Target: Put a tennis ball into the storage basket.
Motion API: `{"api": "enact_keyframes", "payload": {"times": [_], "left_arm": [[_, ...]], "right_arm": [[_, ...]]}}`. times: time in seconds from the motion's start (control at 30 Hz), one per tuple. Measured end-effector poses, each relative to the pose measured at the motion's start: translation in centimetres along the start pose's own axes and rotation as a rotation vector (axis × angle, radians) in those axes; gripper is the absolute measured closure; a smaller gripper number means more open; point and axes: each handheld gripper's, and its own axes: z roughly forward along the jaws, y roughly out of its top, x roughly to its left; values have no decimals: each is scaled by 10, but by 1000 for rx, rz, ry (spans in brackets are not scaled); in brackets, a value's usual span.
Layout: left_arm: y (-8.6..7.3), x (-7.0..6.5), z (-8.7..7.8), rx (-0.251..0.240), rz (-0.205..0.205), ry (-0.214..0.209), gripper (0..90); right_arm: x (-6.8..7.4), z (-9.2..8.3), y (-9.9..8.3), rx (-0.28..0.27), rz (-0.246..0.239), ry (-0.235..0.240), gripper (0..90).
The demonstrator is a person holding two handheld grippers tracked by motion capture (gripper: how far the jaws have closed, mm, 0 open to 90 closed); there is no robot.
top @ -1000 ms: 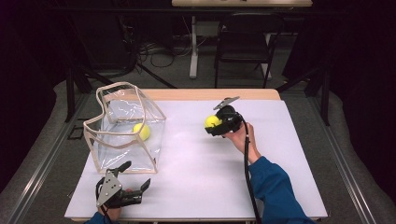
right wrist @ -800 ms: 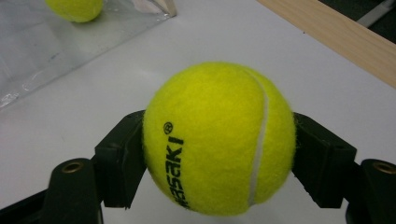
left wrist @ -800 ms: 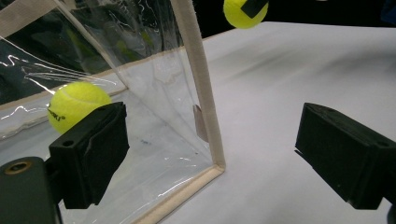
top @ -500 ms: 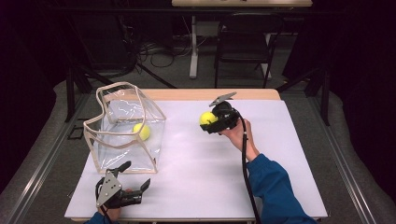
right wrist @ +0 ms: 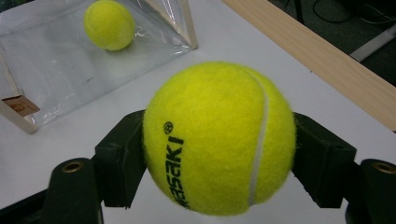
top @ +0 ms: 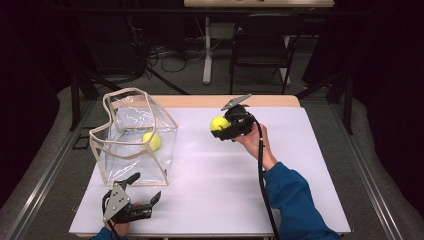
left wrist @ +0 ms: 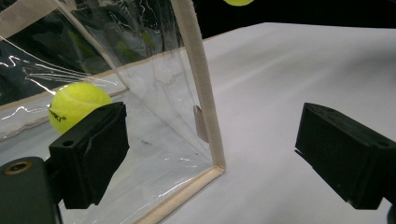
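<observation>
My right gripper (top: 222, 129) is shut on a yellow tennis ball (top: 219, 123) (right wrist: 219, 137) and holds it in the air above the middle of the white table, right of the clear bag. A second tennis ball (top: 151, 140) (left wrist: 77, 105) (right wrist: 109, 24) lies inside the clear plastic bag (top: 132, 135) with beige trim, which stands open-topped at the table's left. My left gripper (top: 145, 192) (left wrist: 210, 158) rests near the front left edge, just in front of the bag's corner (left wrist: 205, 121), open with nothing between its jaws.
The white table top (top: 310, 165) spreads bare to the right and front of the held ball. A wooden strip (top: 200, 101) (right wrist: 327, 65) runs along the far edge. Beyond it stand a dark chair (top: 260, 50) and cables on the floor.
My right gripper has lifted the tennis ball and carried it a little to the left, toward the bag. The left gripper and the bag have stayed where they were.
</observation>
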Motion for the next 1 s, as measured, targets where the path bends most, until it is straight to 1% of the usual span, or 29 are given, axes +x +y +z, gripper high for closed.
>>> {"api": "enact_keyframes", "payload": {"times": [0.4,0.8,1.0], "left_arm": [[0,0,0,-1,1,0,95],[0,0,0,0,0,0,95],[0,-1,0,-6,0,1,95]], "right_arm": [[6,-6,8,-1,-26,-4,260],[7,-12,17,25,-45,-18,260],[7,-18,23,25,-57,-31,260]]}}
